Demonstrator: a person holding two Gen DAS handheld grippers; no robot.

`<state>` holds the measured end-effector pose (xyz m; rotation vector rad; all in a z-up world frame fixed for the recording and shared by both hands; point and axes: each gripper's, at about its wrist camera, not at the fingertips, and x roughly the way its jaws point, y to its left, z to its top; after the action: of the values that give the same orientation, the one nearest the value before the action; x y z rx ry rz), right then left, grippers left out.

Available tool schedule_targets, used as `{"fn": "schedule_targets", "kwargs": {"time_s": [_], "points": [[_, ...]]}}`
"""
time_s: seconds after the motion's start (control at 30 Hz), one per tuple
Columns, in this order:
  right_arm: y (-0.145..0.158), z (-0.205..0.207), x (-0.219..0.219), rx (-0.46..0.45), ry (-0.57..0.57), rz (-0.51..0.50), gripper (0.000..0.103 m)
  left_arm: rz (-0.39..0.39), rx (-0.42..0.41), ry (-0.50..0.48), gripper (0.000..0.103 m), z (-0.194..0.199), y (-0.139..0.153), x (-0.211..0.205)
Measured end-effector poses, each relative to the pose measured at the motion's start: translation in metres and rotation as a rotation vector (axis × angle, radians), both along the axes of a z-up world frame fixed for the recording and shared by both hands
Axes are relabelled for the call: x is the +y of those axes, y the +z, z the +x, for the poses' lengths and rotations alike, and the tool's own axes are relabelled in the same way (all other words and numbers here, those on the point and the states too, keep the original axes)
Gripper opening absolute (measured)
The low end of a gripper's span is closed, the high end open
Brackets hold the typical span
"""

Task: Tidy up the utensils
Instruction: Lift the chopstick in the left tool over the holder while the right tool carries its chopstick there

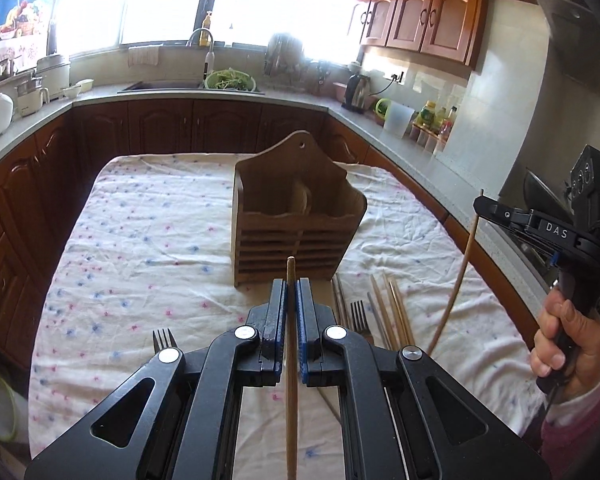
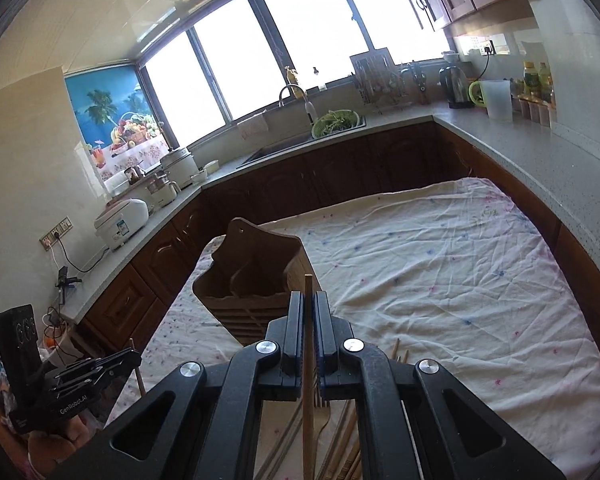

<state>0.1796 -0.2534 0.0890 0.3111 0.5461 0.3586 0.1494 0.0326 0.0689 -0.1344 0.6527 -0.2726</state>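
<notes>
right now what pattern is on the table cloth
White cloth with small scattered pink and blue flower-like spots; it shows best in the left wrist view.

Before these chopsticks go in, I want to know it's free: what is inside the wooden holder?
The wooden holder has compartments split by a divider. Their upper parts look empty, with no utensils sticking up. Its walls hide the bottoms, so something short could lie there unseen.
</notes>
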Motion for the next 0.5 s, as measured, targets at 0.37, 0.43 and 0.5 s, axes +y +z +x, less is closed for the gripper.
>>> {"fn": "schedule_targets", "kwargs": {"time_s": [0.37, 0.43, 0.5], "points": [[0.051, -0.003, 0.008, -0.14, -0.007, 0.008, 0.005, -0.026, -0.139, 0.036, 0.004, -0.003, 0.046, 0.015], [0.059, 0.0, 0.01, -0.155, -0.003, 0.01, 0.005, -0.03, -0.16, 0.042, 0.004, 0.0, 0.054, 0.017], [0.065, 0.001, 0.011, -0.173, -0.004, 0.008, 0.005, -0.039, -0.178, 0.049, 0.004, 0.001, 0.06, 0.019]]}}
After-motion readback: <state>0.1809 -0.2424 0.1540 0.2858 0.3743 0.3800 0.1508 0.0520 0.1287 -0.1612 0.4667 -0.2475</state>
